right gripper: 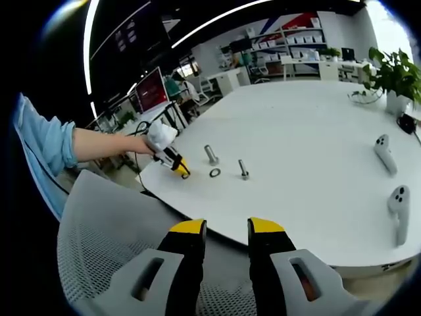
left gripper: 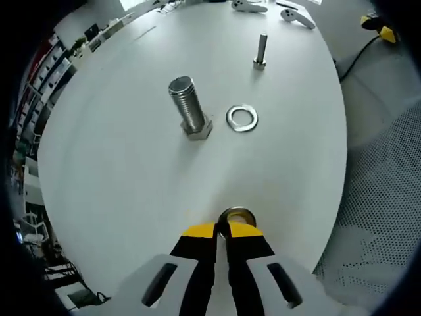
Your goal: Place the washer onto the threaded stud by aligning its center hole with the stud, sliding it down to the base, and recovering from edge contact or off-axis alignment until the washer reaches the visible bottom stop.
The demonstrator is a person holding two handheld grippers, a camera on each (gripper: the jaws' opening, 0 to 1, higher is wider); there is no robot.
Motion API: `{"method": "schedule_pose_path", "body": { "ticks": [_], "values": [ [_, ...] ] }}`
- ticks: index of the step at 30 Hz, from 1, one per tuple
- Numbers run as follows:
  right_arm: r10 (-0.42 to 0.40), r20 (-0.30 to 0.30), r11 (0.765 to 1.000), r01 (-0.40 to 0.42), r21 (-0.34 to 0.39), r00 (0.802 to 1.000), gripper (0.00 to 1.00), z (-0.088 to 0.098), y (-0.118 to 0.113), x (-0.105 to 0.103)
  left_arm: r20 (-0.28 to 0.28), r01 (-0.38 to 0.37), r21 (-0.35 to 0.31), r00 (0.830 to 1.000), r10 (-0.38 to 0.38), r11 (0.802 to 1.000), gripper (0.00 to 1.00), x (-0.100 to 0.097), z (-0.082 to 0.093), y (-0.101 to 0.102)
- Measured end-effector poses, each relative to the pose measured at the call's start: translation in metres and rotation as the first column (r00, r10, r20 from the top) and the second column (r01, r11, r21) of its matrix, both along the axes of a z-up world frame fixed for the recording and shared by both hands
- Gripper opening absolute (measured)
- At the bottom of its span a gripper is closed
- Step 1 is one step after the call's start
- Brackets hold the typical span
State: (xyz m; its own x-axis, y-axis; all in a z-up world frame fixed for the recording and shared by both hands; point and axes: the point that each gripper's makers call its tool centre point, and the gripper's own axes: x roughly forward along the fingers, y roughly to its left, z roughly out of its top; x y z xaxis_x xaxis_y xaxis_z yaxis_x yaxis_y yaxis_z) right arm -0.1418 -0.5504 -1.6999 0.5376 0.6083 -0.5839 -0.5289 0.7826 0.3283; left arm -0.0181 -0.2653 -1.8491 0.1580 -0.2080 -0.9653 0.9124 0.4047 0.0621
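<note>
Washer (left gripper: 237, 214) is pinched in the closed left gripper (left gripper: 222, 230), near table edge; big stud (left gripper: 188, 105) stands upright farther off, slightly left. Right gripper (right gripper: 225, 232) is held open, empty, well back.

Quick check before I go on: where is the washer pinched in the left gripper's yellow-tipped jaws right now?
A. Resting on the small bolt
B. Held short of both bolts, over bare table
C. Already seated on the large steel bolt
B: in the left gripper view, the left gripper pinches a metal washer over the white round table, well short of the large steel bolt and the small bolt.
</note>
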Motion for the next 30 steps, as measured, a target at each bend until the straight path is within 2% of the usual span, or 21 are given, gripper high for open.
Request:
{"method": "schedule_pose_path", "body": {
  "ticks": [5, 9, 18, 27, 29, 30],
  "values": [
    [-0.002, 0.001, 1.0, 0.002, -0.001, 1.0, 0.27, 0.0, 0.0, 0.0, 0.003, 0.046, 0.034, 0.999, -0.046, 0.998, 0.02, 0.014, -0.003, -0.017],
    [-0.007, 0.004, 1.0, 0.007, 0.0, 1.0, 0.27, 0.001, -0.001, 0.001, 0.005, 0.061, 0.032, 0.998, -0.062, 0.998, 0.02, 0.023, -0.004, -0.026],
    [-0.015, 0.003, 1.0, 0.015, 0.001, 1.0, 0.27, 0.0, -0.001, 0.001, 0.033, 0.1, 0.039, 0.994, -0.101, 0.994, 0.02, 0.031, -0.004, -0.046],
    [-0.015, 0.002, 1.0, 0.015, -0.001, 1.0, 0.27, 0.0, -0.002, 0.001, 0.048, 0.092, 0.037, 0.994, -0.094, 0.995, 0.02, 0.032, -0.003, -0.046],
    [-0.013, 0.0, 1.0, 0.013, -0.001, 1.0, 0.27, 0.0, -0.002, 0.001, 0.062, 0.104, 0.014, 0.993, -0.104, 0.995, 0.03, 0.032, -0.002, -0.045],
    [-0.013, 0.0, 1.0, 0.013, -0.002, 1.0, 0.27, 0.0, -0.002, 0.0, 0.067, 0.082, -0.003, 0.994, -0.082, 0.997, 0.03, 0.033, -0.002, -0.045]
  ]
}}
